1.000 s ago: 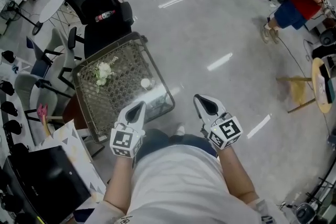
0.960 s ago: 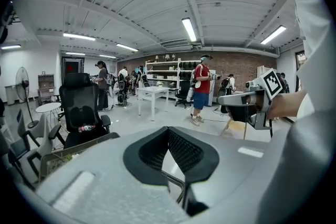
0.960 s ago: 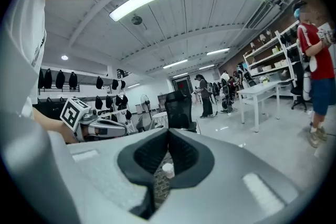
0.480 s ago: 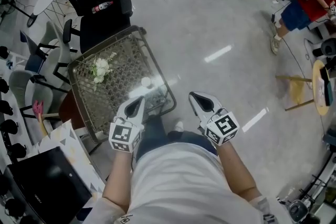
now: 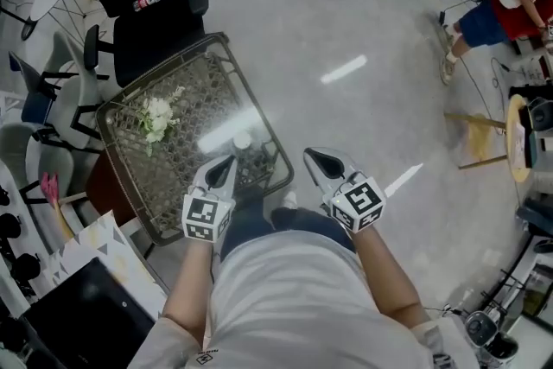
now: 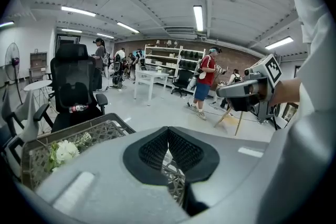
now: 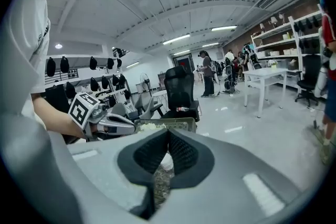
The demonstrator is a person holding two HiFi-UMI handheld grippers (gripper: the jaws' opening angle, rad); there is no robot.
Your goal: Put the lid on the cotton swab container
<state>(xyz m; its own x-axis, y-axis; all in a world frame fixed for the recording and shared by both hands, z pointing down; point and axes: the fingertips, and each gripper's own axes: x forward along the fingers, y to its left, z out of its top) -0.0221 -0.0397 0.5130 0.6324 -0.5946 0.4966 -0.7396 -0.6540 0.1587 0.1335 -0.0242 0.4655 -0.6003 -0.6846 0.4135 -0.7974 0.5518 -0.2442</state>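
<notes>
Your left tool [image 5: 226, 168] and right tool [image 5: 316, 160] both have their jaws pressed together on nothing, and you hold them side by side at your waist. The left one hangs over the near edge of the woven counter [image 5: 177, 168]. A small white round piece [image 5: 242, 139], lid or container I cannot tell, sits just beyond it, with white flowers [image 5: 155, 115] farther off.
</notes>
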